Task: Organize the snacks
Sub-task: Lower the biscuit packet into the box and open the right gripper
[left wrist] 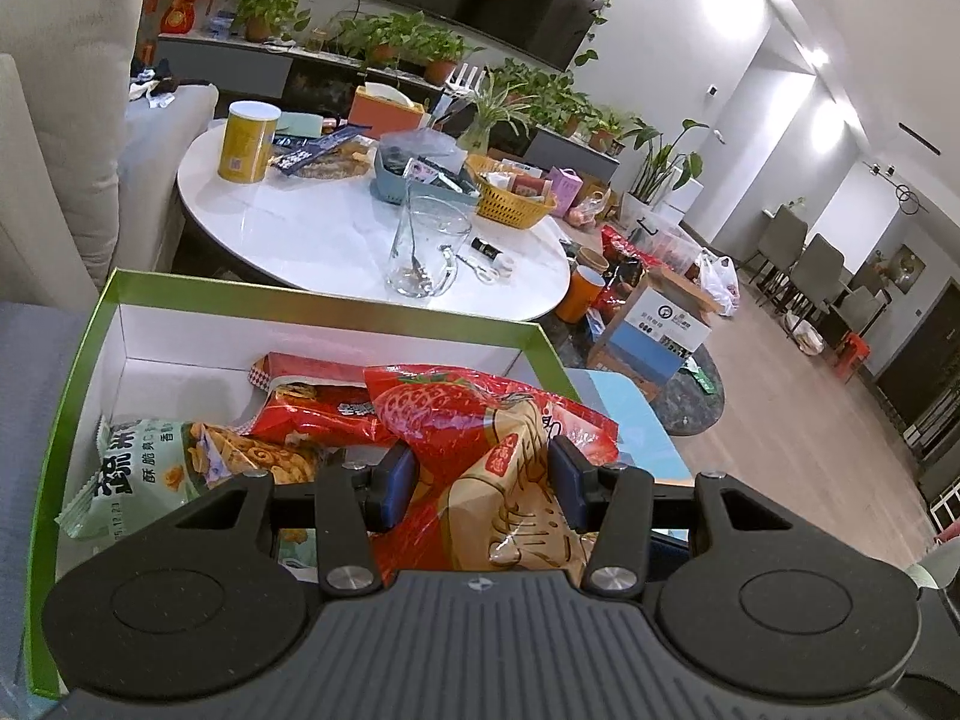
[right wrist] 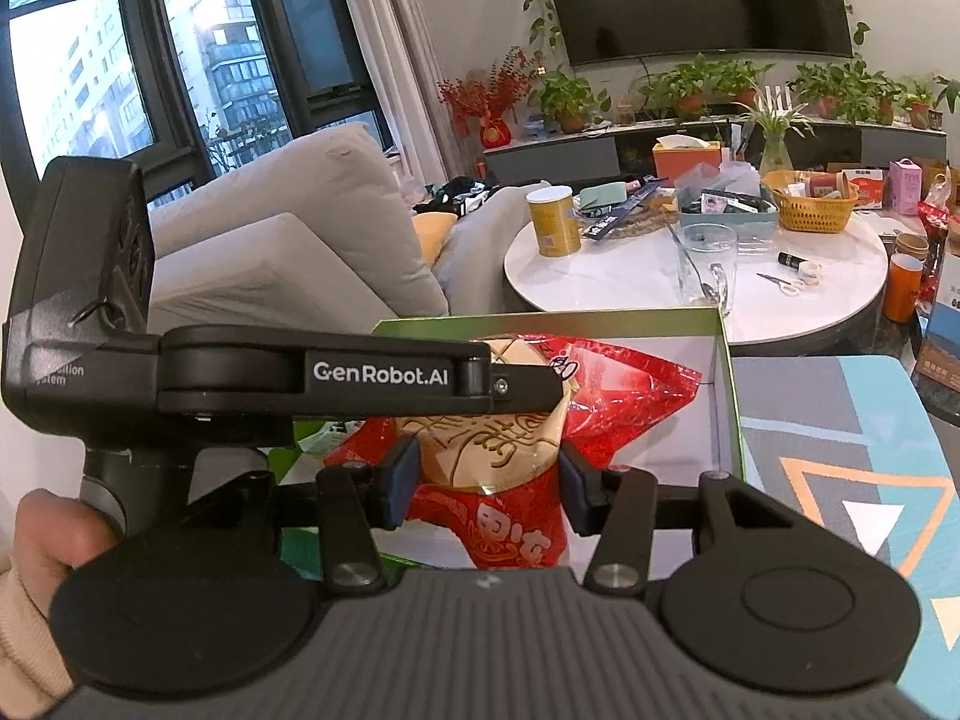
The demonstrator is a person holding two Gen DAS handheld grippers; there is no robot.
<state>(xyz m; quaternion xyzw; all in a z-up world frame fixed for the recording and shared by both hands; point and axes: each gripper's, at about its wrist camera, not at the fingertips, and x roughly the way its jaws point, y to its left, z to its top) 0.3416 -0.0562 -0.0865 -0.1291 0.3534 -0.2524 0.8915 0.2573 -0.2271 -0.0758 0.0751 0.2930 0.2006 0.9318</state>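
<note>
Both grippers were clamped on the same red strawberry-print snack bag (left wrist: 480, 420), held over the green-rimmed cardboard box (left wrist: 324, 303). The left gripper (left wrist: 480, 480) pinched the bag's tan middle between its blue pads (left wrist: 393, 483). The right gripper (right wrist: 487, 480) gripped the bag's lower red part, pads pressed against both sides.

In the right wrist view the left gripper's black arm crossed just in front of the bag's top. Inside the box lay a pale green chip bag (left wrist: 129, 474) at left and a red snack packet (left wrist: 318, 402) behind it, touching the held bag. A round white table (left wrist: 312, 240) stood beyond the box.
</note>
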